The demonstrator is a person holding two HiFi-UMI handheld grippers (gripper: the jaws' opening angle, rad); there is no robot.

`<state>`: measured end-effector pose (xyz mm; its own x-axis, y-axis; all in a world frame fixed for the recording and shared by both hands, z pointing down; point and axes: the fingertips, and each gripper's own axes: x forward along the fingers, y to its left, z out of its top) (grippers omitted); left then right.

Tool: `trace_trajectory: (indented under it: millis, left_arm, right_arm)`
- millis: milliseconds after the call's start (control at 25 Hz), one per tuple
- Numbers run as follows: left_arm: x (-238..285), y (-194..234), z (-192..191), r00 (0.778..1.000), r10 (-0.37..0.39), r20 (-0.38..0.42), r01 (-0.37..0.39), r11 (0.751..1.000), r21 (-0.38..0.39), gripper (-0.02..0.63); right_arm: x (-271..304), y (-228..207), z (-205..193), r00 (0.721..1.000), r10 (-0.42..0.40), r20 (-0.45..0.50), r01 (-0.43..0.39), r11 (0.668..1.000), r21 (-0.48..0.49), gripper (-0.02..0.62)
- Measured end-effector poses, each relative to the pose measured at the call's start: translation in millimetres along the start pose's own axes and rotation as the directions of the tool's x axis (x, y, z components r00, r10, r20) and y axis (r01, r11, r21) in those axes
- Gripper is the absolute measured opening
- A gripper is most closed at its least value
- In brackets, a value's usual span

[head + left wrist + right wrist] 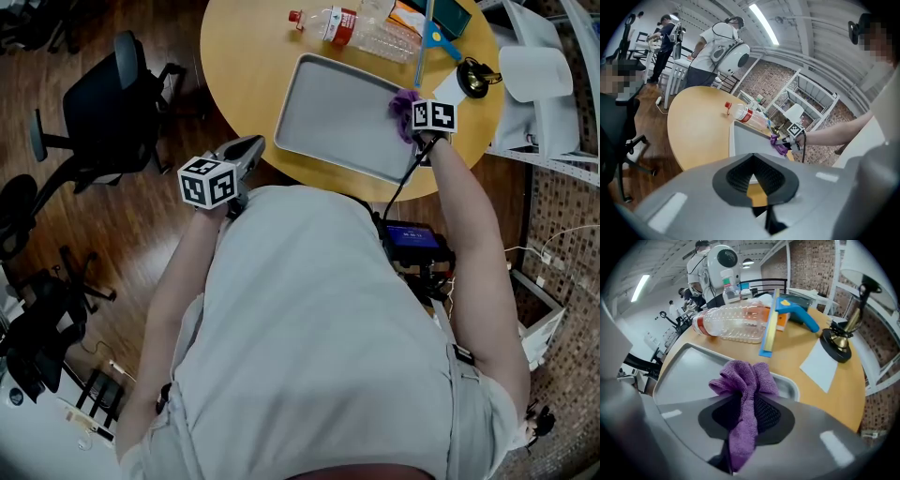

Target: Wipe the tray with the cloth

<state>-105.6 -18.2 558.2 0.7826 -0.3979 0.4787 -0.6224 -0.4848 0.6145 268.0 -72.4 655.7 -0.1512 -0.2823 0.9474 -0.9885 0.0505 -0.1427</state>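
Observation:
A grey metal tray (333, 117) lies on the round wooden table (244, 56). My right gripper (412, 127) is shut on a purple cloth (743, 394), which hangs bunched from the jaws over the tray's near right corner (790, 387). The cloth (403, 111) shows at the tray's right edge in the head view. My left gripper (246, 150) is held off the table's near left edge, above the floor, jaws closed with nothing between them. From the left gripper view the tray (747, 140) and the cloth (778, 145) lie ahead.
A clear plastic bottle (361, 30) with a red cap lies behind the tray. A blue-handled squeegee (771, 324), a white paper (820, 366) and a black-and-brass lamp base (473, 77) sit right of it. A black office chair (103, 103) stands at left. People stand in the background.

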Motion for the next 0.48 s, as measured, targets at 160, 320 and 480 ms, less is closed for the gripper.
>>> trace_trajectory:
  millis: [160, 320, 480]
  left_arm:
    - [-0.6, -0.4, -0.1, 1.000, 0.001, -0.003, -0.001, 1.000, 0.002, 0.000]
    - [-1.4, 0.3, 0.4, 1.000, 0.005, 0.001, -0.005, 1.000, -0.004, 0.000]
    - [0.7, 0.9, -1.8, 1.000, 0.001, 0.003, -0.001, 1.000, -0.010, 0.000]
  right_arm:
    - [-6.9, -25.3, -12.6, 0.999, -0.029, 0.018, 0.028, 0.997, 0.069, 0.078]
    - [-9.0, -24.7, -13.7, 0.999, -0.040, 0.029, 0.038, 0.997, 0.061, 0.078]
    - [-11.2, -15.6, -32.3, 1.000, 0.012, 0.001, -0.012, 0.999, 0.039, 0.078]
